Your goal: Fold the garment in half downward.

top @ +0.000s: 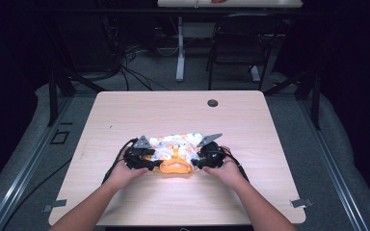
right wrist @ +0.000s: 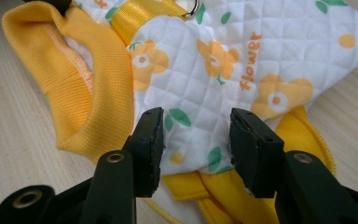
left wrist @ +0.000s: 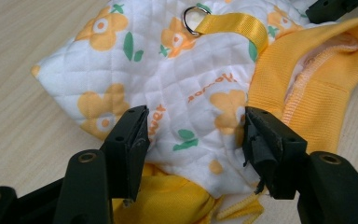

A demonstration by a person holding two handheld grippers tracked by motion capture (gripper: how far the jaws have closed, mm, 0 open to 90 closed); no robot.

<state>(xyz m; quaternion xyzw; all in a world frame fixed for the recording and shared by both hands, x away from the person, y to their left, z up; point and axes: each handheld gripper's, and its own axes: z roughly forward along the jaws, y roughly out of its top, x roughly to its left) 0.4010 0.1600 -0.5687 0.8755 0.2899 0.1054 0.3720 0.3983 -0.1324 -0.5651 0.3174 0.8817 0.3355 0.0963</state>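
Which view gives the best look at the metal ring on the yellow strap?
The left gripper view: the metal ring shows whole, against the quilted garment. The right gripper view cuts the ring at its top edge. From the high view it is too small to tell.

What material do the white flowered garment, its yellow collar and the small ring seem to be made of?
Flowered garment: soft quilted fabric, probably cotton, matte, stitched in diamonds. Yellow collar: ribbed knit, judging by fine parallel ridges. Ring: apparently metal, shiny and silver, held by a woven yellow strap.
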